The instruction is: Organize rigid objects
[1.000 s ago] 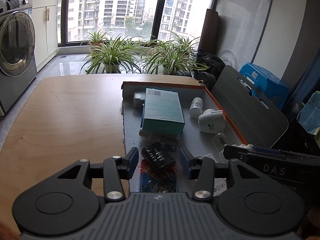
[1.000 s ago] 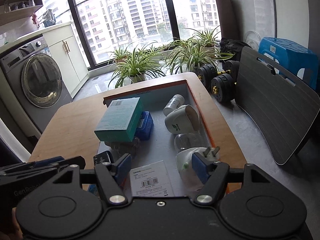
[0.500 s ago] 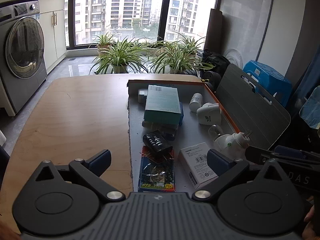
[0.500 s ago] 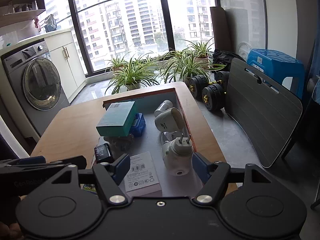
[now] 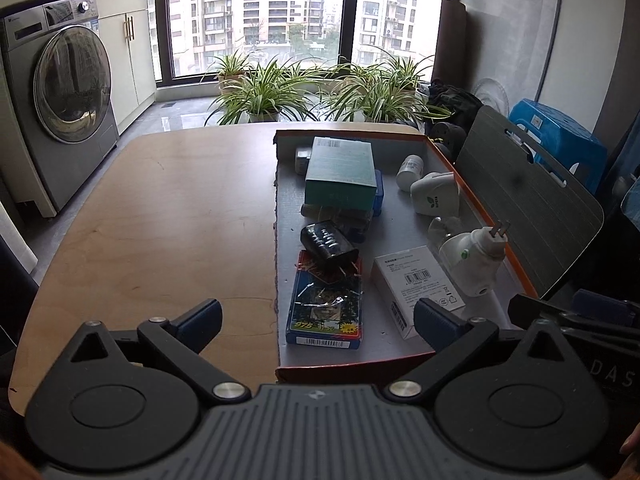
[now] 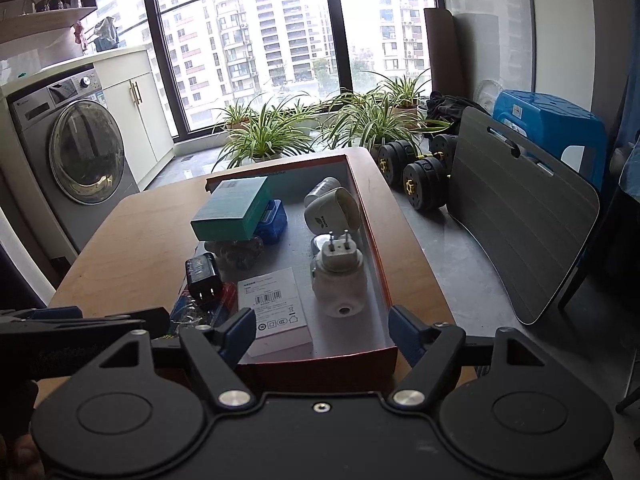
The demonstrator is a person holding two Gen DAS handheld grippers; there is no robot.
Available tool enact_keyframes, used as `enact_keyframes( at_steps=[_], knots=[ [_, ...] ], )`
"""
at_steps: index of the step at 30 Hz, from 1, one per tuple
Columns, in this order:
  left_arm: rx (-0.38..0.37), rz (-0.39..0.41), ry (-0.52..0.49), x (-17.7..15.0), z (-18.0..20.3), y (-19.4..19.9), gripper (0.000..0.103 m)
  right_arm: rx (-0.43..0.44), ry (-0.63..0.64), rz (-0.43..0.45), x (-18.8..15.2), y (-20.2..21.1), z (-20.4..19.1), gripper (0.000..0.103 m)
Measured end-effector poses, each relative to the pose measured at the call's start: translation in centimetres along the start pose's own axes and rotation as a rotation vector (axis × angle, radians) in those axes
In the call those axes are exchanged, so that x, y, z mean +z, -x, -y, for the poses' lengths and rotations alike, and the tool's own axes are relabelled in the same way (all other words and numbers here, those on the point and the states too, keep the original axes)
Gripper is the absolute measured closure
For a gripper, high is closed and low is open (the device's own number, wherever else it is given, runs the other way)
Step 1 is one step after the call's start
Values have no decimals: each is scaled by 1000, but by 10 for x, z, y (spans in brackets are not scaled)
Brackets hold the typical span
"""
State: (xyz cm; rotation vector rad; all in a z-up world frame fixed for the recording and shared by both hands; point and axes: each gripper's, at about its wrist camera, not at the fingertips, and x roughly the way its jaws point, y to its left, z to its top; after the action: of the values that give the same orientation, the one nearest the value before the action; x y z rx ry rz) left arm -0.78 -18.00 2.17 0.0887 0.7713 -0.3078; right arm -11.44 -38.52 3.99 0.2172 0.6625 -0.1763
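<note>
An orange-rimmed tray (image 5: 476, 204) with a grey floor lies on the right half of a wooden table (image 5: 168, 216). In it are a teal box (image 5: 340, 172), a black charger (image 5: 328, 244) resting on a blue card pack (image 5: 324, 312), a white barcode box (image 5: 420, 284) and a white plug-in device (image 6: 340, 276) with its prongs up. My left gripper (image 5: 316, 314) hangs open wide before the tray's near edge, holding nothing. My right gripper (image 6: 322, 326) is back from the near right corner; its jaws are opening and nothing is between them.
Also in the tray are a white bottle (image 5: 410, 166), a white cup-shaped unit (image 5: 434, 198) and a blue case (image 6: 272, 220). A grey board (image 6: 520, 224), dumbbells (image 6: 416, 176) and a blue stool (image 6: 548, 128) stand right of the table. A washing machine (image 5: 60, 92) is at the left, plants (image 5: 272, 92) behind.
The left jaws went from nearly shut around the black charger to wide open, leaving it on the card pack. The right jaws let go of the white plug-in device. Both grippers drew back.
</note>
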Motion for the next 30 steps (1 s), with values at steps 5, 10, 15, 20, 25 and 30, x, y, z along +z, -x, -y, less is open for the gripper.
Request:
enact_keyframes(
  at_steps=[5, 10, 15, 20, 25, 30],
  knots=[
    [15, -13, -12, -3, 2, -3, 0, 5, 5, -13, -3, -3, 1, 16],
    [24, -20, -4, -5, 3, -6, 0, 6, 12, -20, -4, -5, 1, 15],
    [24, -27, 0, -6, 3, -8, 0, 4, 16, -28, -4, -8, 1, 15],
    [28, -32, 4, -7, 2, -10, 0, 8, 26, -38, -4, -11, -1, 15],
    [33, -39, 9, -7, 1, -11, 0, 9, 35, -44, -4, -13, -3, 14],
    [34, -43, 9, -6, 0, -12, 0, 9, 36, -44, -3, -13, -2, 14]
  ],
)
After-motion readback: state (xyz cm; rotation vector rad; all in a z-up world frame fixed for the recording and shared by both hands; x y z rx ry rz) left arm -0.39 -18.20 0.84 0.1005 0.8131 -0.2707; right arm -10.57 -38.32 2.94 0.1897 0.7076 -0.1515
